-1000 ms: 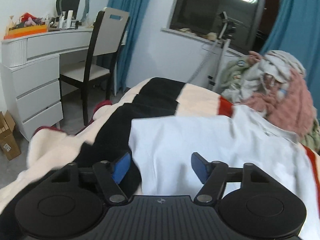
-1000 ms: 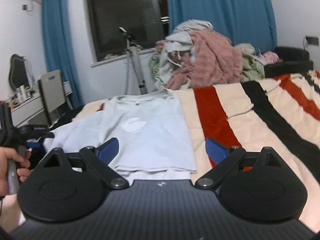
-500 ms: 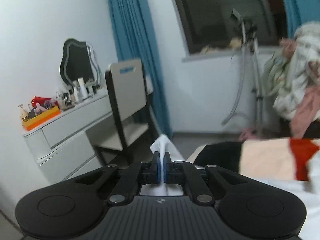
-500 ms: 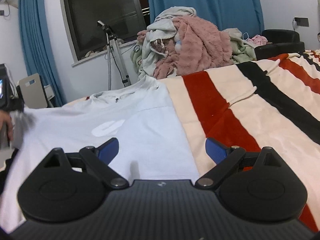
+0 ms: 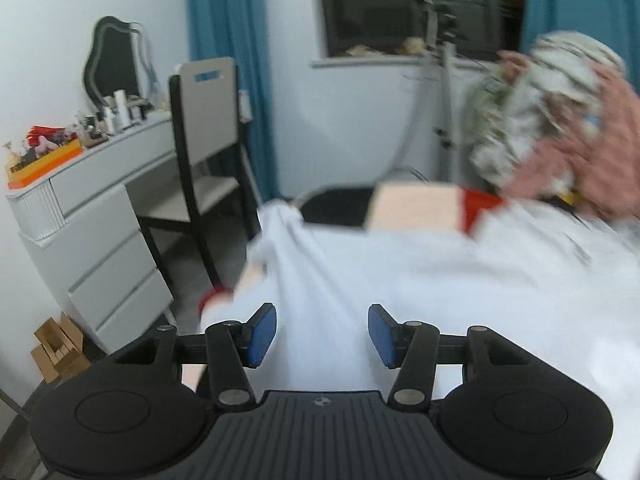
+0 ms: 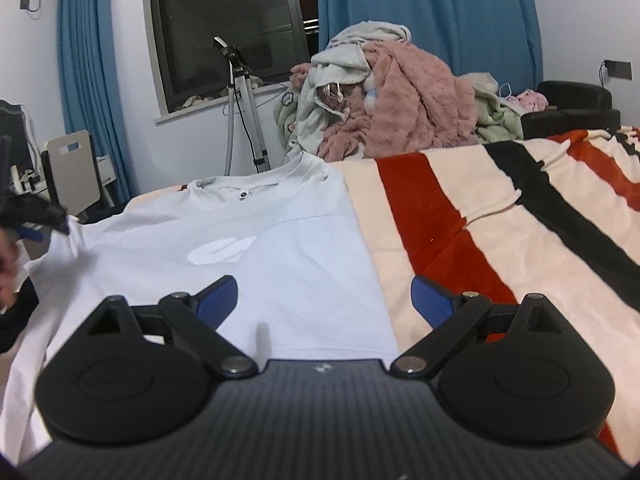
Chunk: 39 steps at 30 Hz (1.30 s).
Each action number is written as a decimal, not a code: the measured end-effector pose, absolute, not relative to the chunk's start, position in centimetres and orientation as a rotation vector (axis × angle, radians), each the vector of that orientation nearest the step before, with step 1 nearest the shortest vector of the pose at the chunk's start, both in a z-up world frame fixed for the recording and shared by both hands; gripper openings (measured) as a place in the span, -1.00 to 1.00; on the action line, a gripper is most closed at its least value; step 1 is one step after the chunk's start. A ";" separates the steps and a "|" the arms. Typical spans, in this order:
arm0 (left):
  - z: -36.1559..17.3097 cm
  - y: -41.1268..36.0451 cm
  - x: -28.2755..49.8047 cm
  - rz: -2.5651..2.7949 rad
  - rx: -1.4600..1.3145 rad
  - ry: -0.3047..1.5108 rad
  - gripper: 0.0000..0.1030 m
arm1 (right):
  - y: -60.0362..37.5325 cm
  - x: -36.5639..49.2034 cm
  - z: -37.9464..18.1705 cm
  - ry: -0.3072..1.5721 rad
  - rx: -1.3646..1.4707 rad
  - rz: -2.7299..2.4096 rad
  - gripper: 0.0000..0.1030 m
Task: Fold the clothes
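A white T-shirt (image 6: 280,256) lies spread on the striped bed blanket (image 6: 500,248), collar toward the far edge. My right gripper (image 6: 324,300) is open and empty, low over the shirt's near hem. In the left wrist view the shirt (image 5: 440,280) is blurred, with a raised fold of its left sleeve (image 5: 280,232) ahead. My left gripper (image 5: 322,334) is open over the shirt's left side, with cloth lying between its blue pads, which do not pinch it. The left gripper also shows at the left edge of the right wrist view (image 6: 28,216).
A pile of unfolded clothes (image 6: 384,104) sits at the far end of the bed. A tripod (image 6: 244,116) stands by the window. A chair (image 5: 204,136) and a white dresser (image 5: 92,224) stand left of the bed. A cardboard box (image 5: 56,348) lies on the floor.
My left gripper was open, shut on a corner of the shirt and lifted it, and has now opened and let it go. My right gripper has stayed open, moving lower toward the hem.
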State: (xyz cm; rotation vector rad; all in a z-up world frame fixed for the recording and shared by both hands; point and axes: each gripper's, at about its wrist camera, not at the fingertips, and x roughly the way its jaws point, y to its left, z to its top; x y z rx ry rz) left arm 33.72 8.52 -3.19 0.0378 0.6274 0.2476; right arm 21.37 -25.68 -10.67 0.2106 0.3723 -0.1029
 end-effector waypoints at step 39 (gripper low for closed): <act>-1.8 12.9 0.8 -0.132 -0.222 0.889 -0.93 | -26.0 9.1 -5.8 0.364 0.161 -0.191 0.84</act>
